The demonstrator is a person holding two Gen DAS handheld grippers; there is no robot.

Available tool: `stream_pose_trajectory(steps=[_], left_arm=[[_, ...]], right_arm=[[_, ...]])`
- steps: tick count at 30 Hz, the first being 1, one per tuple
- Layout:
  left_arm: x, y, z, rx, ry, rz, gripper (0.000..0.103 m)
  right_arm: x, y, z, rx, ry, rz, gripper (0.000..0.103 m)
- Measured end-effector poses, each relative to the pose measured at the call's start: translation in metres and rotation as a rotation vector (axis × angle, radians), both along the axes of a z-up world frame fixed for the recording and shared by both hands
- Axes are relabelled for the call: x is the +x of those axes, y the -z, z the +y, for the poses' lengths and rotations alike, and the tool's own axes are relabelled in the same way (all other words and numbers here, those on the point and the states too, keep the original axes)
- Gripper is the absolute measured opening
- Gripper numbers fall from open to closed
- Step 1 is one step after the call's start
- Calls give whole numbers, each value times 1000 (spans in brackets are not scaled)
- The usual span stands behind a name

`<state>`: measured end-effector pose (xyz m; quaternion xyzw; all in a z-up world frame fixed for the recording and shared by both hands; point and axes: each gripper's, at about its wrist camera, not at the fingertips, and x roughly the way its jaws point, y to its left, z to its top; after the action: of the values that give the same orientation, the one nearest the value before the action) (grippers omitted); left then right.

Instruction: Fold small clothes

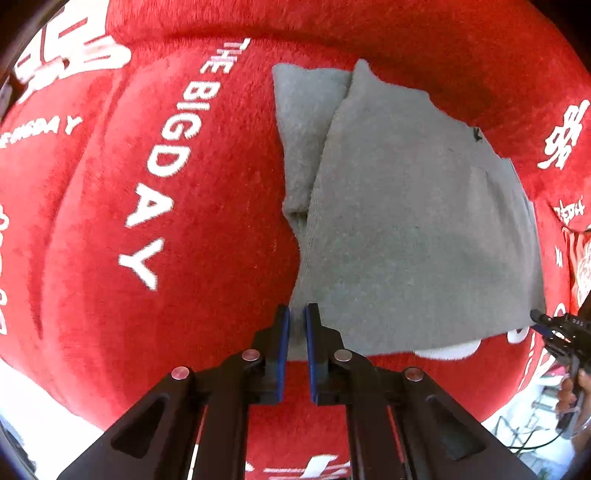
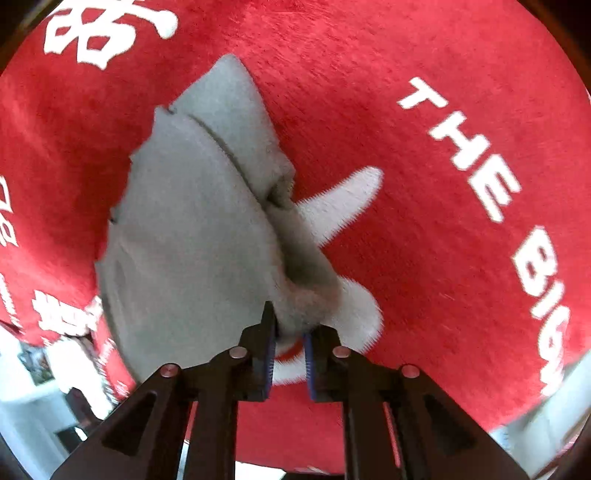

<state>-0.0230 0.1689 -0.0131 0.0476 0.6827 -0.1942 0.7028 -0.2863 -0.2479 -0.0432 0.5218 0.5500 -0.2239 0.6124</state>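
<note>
A small grey garment [image 1: 406,221], shorts by the look of it, lies on a red plush cloth [image 1: 184,295] with white lettering. My left gripper [image 1: 297,314] is shut on the garment's near left corner, its blue pads nearly together with grey fabric between them. In the right wrist view the same garment [image 2: 184,240] is lifted and bunched. My right gripper [image 2: 290,328] is shut on its near edge, with fabric pinched between the pads. The right gripper also shows in the left wrist view [image 1: 554,328] at the garment's right corner.
The red cloth [image 2: 443,240] carries white "THE BIG DAY" text [image 1: 166,166] and white characters [image 2: 110,33]. Its edge drops off at the bottom left of the left view [image 1: 44,398]. Room clutter shows beyond the cloth edge [image 2: 37,369].
</note>
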Motion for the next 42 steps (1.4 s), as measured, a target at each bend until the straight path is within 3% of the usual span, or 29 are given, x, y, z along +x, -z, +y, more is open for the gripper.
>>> stream_pose_trajectory(steps=[3,6,11,15,17,19,25,29,35,37,39,42], left_arm=[[5,-24,-5,0,19,-73,11],[23,-41,-20,-36,24,-135,11],[59,-23,-69,-14,35,-182,11],[69,6,-83,58,19,-166,11],[67,17,-78,46,-4,-153,11],[64,16,-72,23,-9,-159,11],[53,4,-58,22,-18,-151,11],[37,-9,-52,20,-14,-152,11],[16,-19,-39,39,-35,-127,11],[11,-19,-36,80,-42,-120,11],[5,-21,-31,107,-45,-142,11],[-4,-19,-23,98,-51,-139,11]], right_arm=[[-11,-24,1,-26,-32,-41,16],[11,-48,-3,-113,-109,-94,16],[71,-38,-6,-139,-199,-118,16],[103,-11,-8,-120,-241,-81,17],[103,3,-12,-102,-238,-44,16],[94,11,-22,-69,-186,-60,7],[82,-2,-30,-80,-143,0,10],[87,-18,-16,-119,-202,28,12],[104,-32,25,-91,-282,8,12],[113,-34,42,-81,-327,4,19],[124,-35,58,-79,-373,-7,51],[141,-40,86,-72,-455,-22,53]])
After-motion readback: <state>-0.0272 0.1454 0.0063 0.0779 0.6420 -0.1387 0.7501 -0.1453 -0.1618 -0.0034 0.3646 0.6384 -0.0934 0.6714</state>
